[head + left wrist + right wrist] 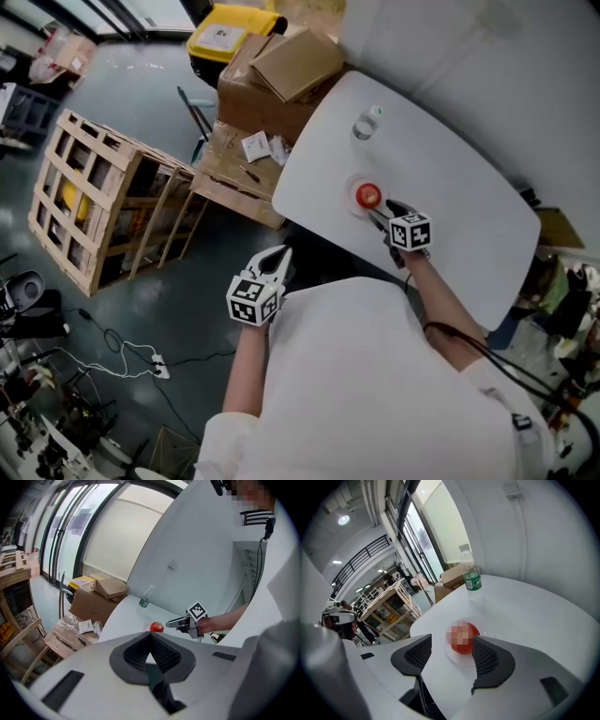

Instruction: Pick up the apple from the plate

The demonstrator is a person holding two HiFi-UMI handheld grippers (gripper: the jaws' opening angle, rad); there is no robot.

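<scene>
Apple (463,638) sits on plate (458,658) on the surface (525,616), bottle (470,576) at its 12 o'clock. Right gripper (451,638) jaws apart, apple just ahead between them, no contact. Left gripper (151,637) jaws together, empty.

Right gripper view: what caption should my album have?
Open right claw aimed at the red apple on its plate, bottle behind.

White bench (469,178) sits by a white wall (487,47), grey floor's (141,94) got a wooden crate (94,202) and cardboard boxes (272,80), big windows (70,531) further back.
</scene>
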